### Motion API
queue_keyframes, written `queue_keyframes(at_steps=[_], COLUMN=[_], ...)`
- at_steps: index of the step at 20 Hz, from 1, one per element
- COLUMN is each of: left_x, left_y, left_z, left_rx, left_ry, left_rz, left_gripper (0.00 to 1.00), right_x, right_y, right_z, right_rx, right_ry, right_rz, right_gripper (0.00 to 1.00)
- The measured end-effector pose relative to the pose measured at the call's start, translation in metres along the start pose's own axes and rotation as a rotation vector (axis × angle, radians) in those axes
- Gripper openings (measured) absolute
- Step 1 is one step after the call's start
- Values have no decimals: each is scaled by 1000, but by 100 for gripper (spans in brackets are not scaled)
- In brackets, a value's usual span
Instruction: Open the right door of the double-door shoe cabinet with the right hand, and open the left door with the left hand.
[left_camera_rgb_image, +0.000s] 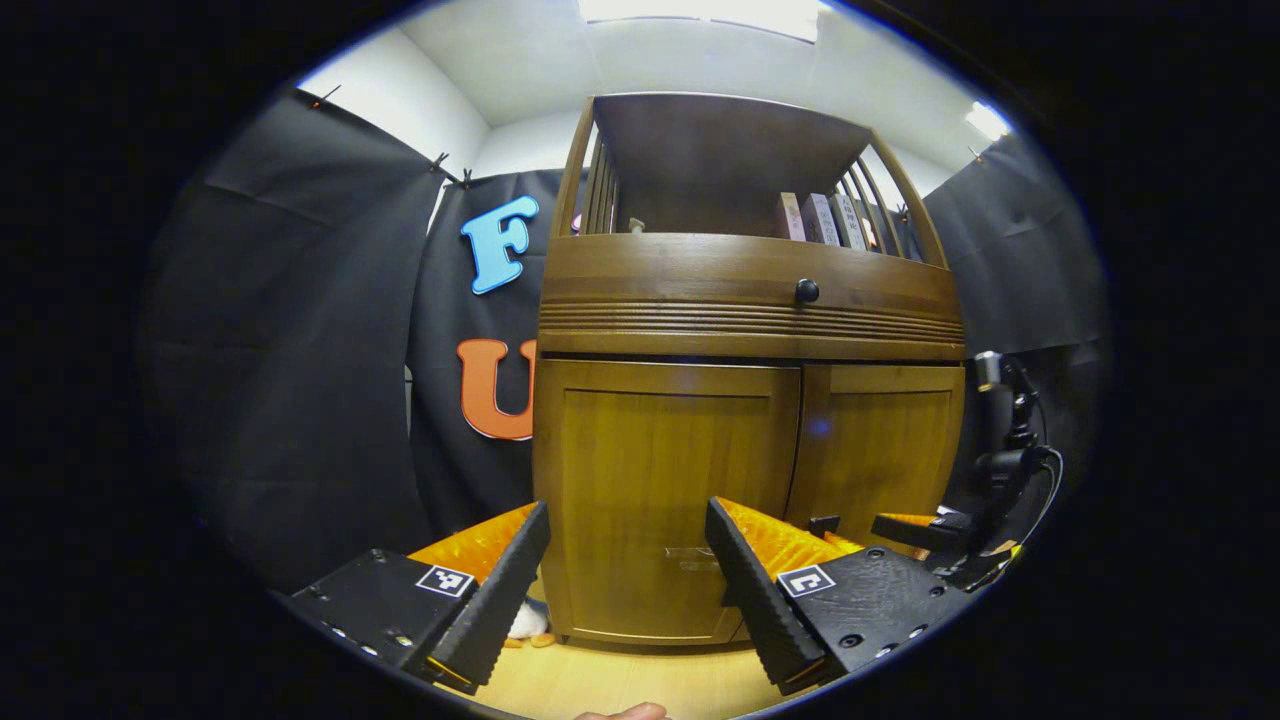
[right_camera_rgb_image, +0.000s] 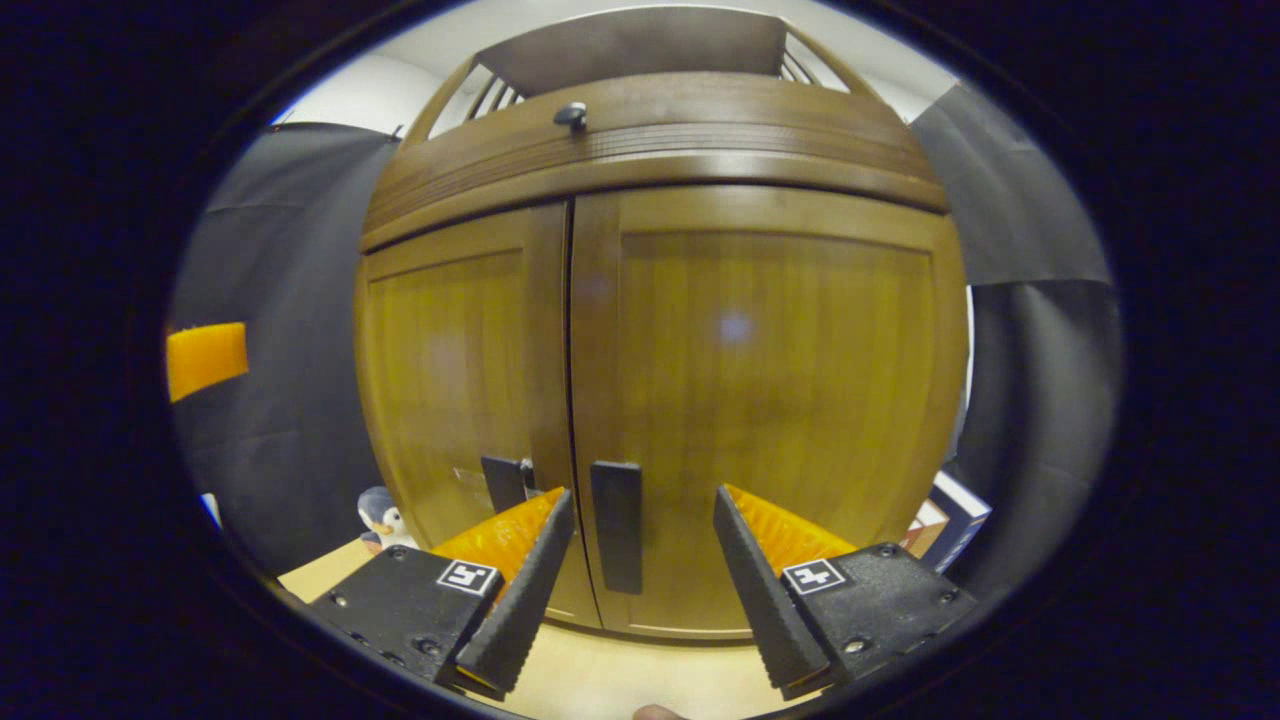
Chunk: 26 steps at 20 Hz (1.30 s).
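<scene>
The shoe cabinet (left_camera_rgb_image: 750, 330) fills the centre of the left gripper view, both doors closed. In the right gripper view its right door (right_camera_rgb_image: 780, 400) takes the middle and the left door (right_camera_rgb_image: 450, 380) sits left of centre; the right door's dark handle (right_camera_rgb_image: 617, 525) stands low in the frame between the fingers. Right hand-held gripper (right_camera_rgb_image: 640, 580) is spread wide, holding nothing. Left hand-held gripper (left_camera_rgb_image: 625, 590), at the bottom of its view, is also wide and holds nothing.

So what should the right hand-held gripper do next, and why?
Probably ease the right hand-held gripper forward so its open fingers straddle the dark handle on the right door. Both doors look shut, and the handle sits between the fingertips, not yet gripped.
</scene>
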<state>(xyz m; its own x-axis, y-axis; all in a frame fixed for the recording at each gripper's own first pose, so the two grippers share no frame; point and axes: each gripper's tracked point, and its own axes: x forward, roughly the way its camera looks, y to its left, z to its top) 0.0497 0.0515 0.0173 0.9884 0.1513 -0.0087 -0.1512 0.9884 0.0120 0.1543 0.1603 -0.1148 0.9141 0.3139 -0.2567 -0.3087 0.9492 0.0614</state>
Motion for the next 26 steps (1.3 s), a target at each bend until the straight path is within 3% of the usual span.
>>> queue_keyframes(at_steps=[13,16,19,26], left_x=[-20,-27,-30,-42], left_y=[36,36,40,37], left_z=[-3,1,2,0], left_rx=[53,27,26,53], left_ry=[14,12,6,10], left_rz=[103,100,108,101], left_gripper=[94,94,94,94], right_x=[46,54,55,46], right_y=[2,7,9,9], right_z=[-35,-37,-38,-40], right_rx=[13,16,14,4], right_ry=[74,80,60,75], right_rz=[-41,-52,-60,-45], right_gripper=[57,53,37,31])
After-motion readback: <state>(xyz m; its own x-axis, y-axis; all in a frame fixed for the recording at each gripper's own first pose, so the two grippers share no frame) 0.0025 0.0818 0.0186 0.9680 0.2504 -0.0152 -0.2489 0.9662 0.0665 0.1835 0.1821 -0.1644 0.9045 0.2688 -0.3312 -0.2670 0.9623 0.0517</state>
